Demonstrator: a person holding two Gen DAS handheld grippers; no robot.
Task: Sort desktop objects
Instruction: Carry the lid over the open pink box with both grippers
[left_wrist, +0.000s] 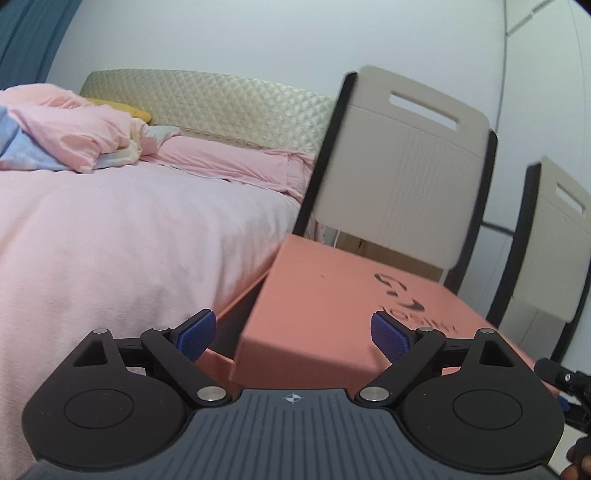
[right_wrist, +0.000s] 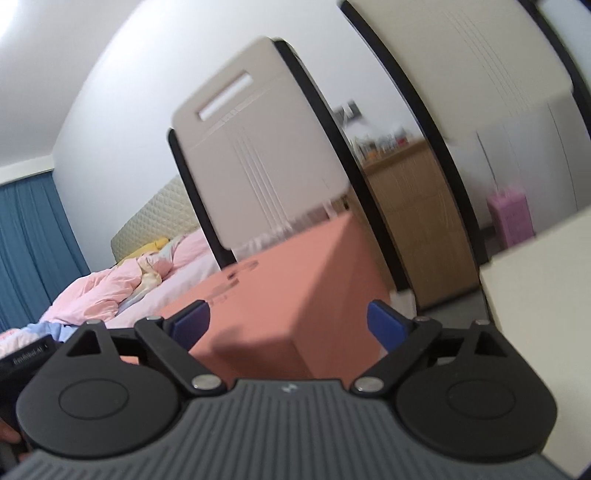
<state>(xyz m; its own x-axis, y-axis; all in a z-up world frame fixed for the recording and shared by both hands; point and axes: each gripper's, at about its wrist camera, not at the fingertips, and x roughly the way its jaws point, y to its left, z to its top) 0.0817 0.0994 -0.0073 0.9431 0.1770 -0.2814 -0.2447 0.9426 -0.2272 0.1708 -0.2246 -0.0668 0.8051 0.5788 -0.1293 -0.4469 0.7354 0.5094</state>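
A salmon-pink box (left_wrist: 332, 295) with a dark logo on its lid fills the middle of the left wrist view. My left gripper (left_wrist: 293, 334) is open and empty, its blue pads (left_wrist: 195, 332) spread just in front of the box's near corner. The same box (right_wrist: 280, 288) shows in the right wrist view. My right gripper (right_wrist: 288, 325) is open and empty, its blue pads (right_wrist: 386, 323) wide apart in front of the box's near end. No other desktop objects show in either view.
A bed with pink bedding (left_wrist: 110, 229) lies to the left. Two beige chair backs with black frames (left_wrist: 402, 166) (right_wrist: 251, 147) stand behind the box. A white tabletop edge (right_wrist: 535, 295) is at right, with a wooden cabinet (right_wrist: 413, 206) beyond.
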